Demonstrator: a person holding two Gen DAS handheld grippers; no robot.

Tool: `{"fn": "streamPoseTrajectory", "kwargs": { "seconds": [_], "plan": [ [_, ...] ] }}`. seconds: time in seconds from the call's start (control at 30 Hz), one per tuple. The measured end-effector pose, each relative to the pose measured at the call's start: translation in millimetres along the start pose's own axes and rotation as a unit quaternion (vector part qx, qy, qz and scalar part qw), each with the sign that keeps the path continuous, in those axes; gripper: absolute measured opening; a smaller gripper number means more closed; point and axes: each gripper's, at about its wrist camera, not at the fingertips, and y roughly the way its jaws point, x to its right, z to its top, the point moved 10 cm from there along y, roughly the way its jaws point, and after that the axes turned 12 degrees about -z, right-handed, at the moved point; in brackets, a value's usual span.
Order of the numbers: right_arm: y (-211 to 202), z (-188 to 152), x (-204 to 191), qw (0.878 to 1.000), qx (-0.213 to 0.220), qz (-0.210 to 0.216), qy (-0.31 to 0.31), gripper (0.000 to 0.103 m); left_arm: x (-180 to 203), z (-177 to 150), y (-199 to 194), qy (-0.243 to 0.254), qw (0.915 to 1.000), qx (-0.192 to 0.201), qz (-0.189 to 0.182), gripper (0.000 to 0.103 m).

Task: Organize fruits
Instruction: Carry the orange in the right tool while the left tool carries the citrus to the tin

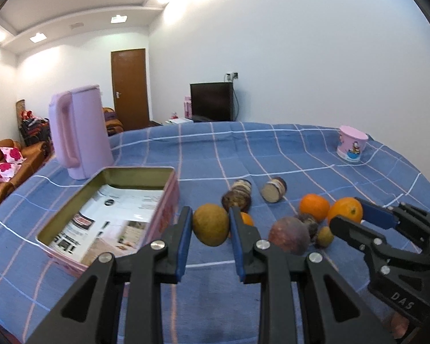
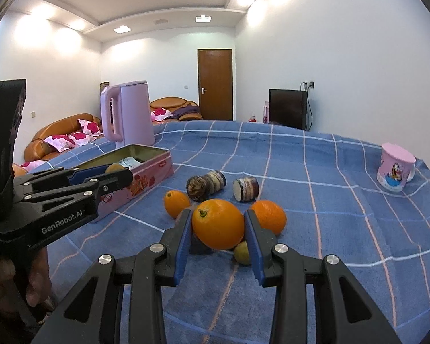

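With a brownish-green fruit (image 1: 210,225) clamped in the left tongs (image 1: 210,229) and an orange (image 2: 218,223) in the right tongs (image 2: 218,230), both should be carried level to the pink tin (image 1: 169,200) near the counter's left edge and released low inside.

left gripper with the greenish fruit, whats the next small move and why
Probably carry it sideways over the open pink tin and let go. The left gripper is shut on the greenish-brown fruit, already lifted clear of the blue cloth, and the tin sits just beside it with only printed paper showing inside.
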Motion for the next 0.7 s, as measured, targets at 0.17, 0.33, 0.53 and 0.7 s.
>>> {"fn": "streamPoseTrajectory", "kwargs": {
  "seconds": [0.17, 0.33, 0.53, 0.7],
  "plan": [
    [0, 14, -11, 1.0, 0.004, 0.013, -0.004, 0.038, -13, 2, -2, -0.008, 0.9999, -0.004, 0.009, 0.028],
    [8, 28, -29, 0.999, 0.001, 0.032, -0.014, 0.038, -35, 7, -5, -0.018, 0.9995, -0.005, 0.024, 0.028],
    [20, 44, -55, 0.998, -0.001, 0.052, -0.032, 0.038, -63, 12, -4, -0.023, 0.9986, -0.009, 0.046, 0.028],
    [32, 58, -78, 0.997, -0.004, 0.066, -0.05, 0.038, -84, 12, -1, -0.03, 0.9977, -0.018, 0.058, 0.028]
  ]
}}
